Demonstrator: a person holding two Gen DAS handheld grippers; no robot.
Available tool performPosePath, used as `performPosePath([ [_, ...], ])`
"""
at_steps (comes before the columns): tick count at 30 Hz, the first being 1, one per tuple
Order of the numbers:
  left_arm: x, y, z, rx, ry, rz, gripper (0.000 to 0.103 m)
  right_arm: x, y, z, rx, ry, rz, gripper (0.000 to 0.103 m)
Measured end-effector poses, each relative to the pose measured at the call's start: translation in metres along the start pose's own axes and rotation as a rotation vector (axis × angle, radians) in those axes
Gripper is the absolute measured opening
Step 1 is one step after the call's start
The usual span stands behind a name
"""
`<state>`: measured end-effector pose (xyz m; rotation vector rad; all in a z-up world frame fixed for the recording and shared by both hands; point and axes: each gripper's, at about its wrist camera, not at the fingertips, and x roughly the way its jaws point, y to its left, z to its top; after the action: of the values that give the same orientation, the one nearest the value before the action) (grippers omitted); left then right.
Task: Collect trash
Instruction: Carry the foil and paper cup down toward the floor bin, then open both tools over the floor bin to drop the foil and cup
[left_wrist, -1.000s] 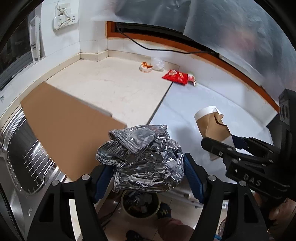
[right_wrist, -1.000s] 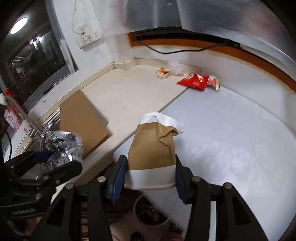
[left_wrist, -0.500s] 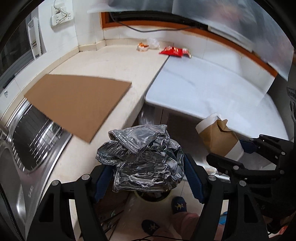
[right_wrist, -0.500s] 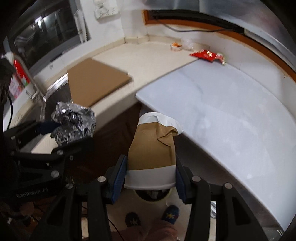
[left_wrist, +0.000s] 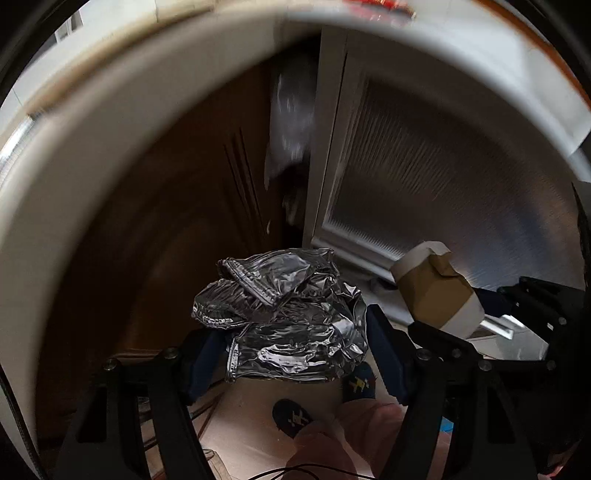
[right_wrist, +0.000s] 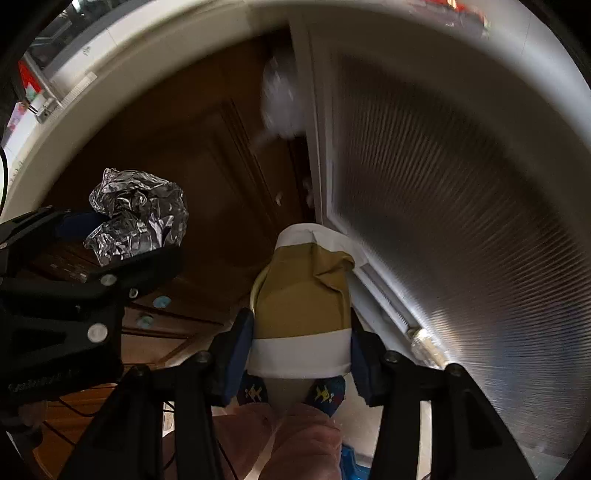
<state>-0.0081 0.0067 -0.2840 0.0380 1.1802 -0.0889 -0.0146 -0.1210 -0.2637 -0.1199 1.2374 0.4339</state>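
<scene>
Two pieces of trash are in my grip: my left gripper is clamped on a crumpled foil bag, my right gripper on a crushed brown-and-white paper cup. Both point steeply down before the brown cabinet door and ribbed white door. From the left wrist, the cup sits at three o'clock; from the right, the foil sits at nine. Only the left view shows red packaging, blurred, on the tabletop at twelve.
</scene>
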Motion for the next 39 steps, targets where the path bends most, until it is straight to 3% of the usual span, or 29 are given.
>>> performPosePath([
  [14, 0.154, 0.012, -0.006, -0.037, 0.114, -0.022, 0.072, 0.142, -0.031, -0.011, 0.005, 0.044, 0.005, 0.049],
  [16, 0.166, 0.016, -0.008, -0.032, 0.116, -0.007, 0.074, 0.158, -0.032, -0.009, 0.000, 0.048, -0.002, 0.049],
  [17, 0.171, 0.016, -0.009, -0.027, 0.118, -0.001, 0.080, 0.165, -0.033, -0.009, -0.004, 0.049, -0.002, 0.049],
  [20, 0.177, 0.019, -0.012, -0.021, 0.112, 0.011, 0.091, 0.180, -0.036, -0.016, -0.009, 0.055, -0.010, 0.049],
  [24, 0.176, 0.023, -0.018, -0.013, 0.084, 0.028, 0.096, 0.199, -0.037, -0.019, 0.004, 0.067, -0.013, 0.049],
  [35, 0.163, 0.036, -0.026, -0.029, 0.030, 0.072, 0.101, 0.232, -0.025, -0.013, 0.023, 0.092, 0.034, 0.050],
  [37, 0.165, 0.036, -0.027, -0.027, 0.025, 0.081, 0.101, 0.236, -0.024, -0.012, 0.014, 0.086, 0.023, 0.057],
  [39, 0.166, 0.035, -0.028, -0.025, 0.020, 0.089, 0.101, 0.237, -0.022, -0.012, 0.016, 0.086, 0.015, 0.071],
])
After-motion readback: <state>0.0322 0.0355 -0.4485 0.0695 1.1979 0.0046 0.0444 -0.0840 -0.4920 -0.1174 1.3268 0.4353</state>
